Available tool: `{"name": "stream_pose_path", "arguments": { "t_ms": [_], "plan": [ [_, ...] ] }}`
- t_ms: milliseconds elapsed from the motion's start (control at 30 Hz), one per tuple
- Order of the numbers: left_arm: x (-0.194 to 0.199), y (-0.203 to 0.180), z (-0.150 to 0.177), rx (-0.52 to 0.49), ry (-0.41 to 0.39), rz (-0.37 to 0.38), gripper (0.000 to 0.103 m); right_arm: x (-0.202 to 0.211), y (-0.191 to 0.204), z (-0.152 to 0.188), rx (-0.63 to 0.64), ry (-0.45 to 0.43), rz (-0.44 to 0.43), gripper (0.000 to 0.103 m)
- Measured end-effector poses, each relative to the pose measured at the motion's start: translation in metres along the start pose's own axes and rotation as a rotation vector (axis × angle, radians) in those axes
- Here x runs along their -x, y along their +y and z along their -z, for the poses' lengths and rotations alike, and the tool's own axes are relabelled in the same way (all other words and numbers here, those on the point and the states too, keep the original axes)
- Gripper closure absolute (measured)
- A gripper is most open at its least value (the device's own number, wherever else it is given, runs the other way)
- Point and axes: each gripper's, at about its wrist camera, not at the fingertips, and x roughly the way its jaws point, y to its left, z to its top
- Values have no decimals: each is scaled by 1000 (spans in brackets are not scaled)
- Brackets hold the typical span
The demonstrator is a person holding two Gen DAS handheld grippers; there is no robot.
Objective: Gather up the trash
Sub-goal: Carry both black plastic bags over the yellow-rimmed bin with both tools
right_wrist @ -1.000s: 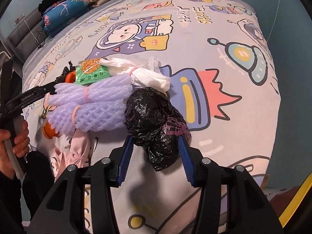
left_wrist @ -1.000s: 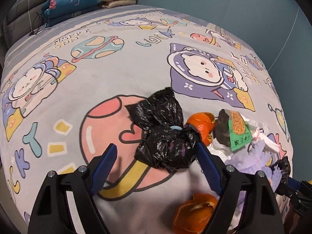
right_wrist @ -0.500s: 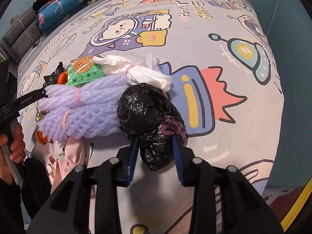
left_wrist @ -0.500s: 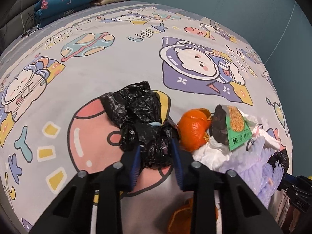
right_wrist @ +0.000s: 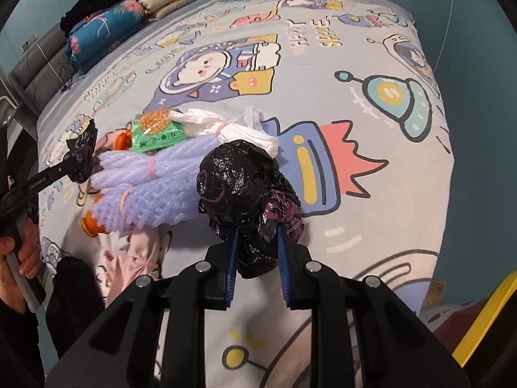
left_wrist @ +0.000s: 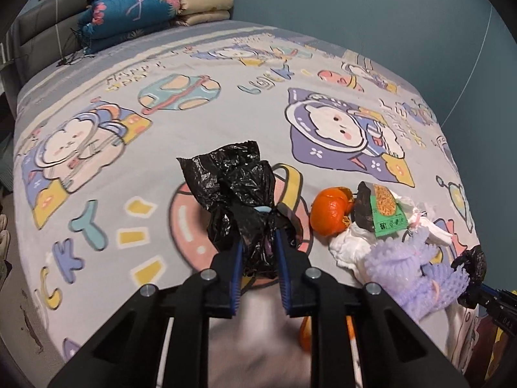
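**Bed trash, two bags gripped**

- Left gripper [left_wrist: 258, 252]: jaws pinching a crumpled black bag [left_wrist: 240, 194] over the cartoon bedsheet [left_wrist: 129, 148].
- Right gripper [right_wrist: 257, 252]: jaws pinching a second black bag [right_wrist: 242, 187].
- Pile between them: orange peel [left_wrist: 329, 213], green snack wrapper [left_wrist: 386, 211], white tissue wad [right_wrist: 239, 131], purple foam netting [right_wrist: 155, 187].
- Folded blankets [left_wrist: 145, 9] at the bed head.
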Motion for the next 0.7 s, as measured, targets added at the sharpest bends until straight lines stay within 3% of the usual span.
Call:
{"name": "stream_pose_path", "arguments": {
  "t_ms": [367,700],
  "plan": [
    [62,23,25,53,-56,9,85,57,-10,12,-29,-87,-73,82],
    [106,-5,45,33,-100,68,85,114,-21,34,-33,-156,-141,82]
  ]
}}
